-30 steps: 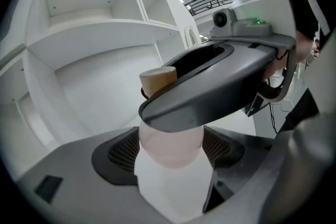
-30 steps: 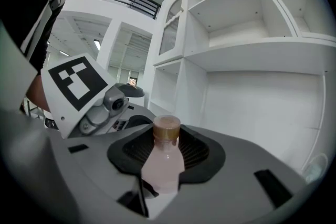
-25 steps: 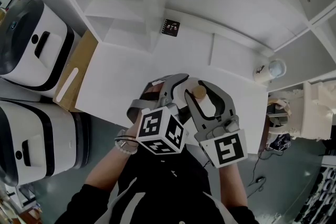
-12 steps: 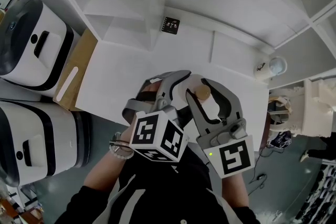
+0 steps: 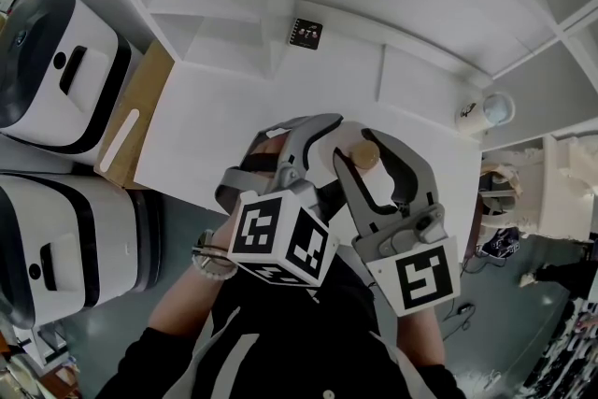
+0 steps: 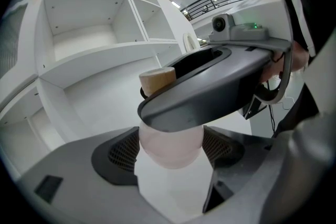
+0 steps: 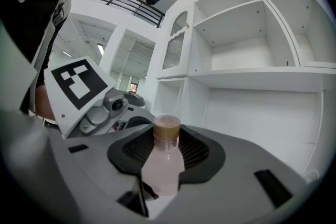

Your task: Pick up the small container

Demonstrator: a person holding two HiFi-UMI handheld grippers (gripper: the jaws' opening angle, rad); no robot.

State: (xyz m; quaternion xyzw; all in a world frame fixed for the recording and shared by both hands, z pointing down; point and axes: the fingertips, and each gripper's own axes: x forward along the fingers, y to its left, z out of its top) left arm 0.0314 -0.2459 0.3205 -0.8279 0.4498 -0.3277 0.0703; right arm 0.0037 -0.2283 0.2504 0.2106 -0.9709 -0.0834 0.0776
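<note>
Both grippers have come up a little since the earlier frame, and the small container has risen with them above the white table (image 5: 215,126).

Over the table's near edge, the left hand-held gripper (image 6: 169,150) holds the small container (image 7: 164,165) low on its rounded body, with both ribbed pads against the pale pink sides. The container stands upright, clear of the table, with its tan cap (image 7: 166,127) on top. The right hand-held gripper (image 5: 366,152) comes in from the other side of the container. Its jaws stand fairly wide and close around the shoulder just under the cap, crossing above the left one's jaws.

The container looks like a light, thin-walled plastic bottle, smooth and probably a bit slippery. A hard squeeze could likely dent it, and a loose one could let it tip. The best hold is probably the widest part of the body, or the narrowing under the cap, where the cap's rim would stop it sliding down.
</note>
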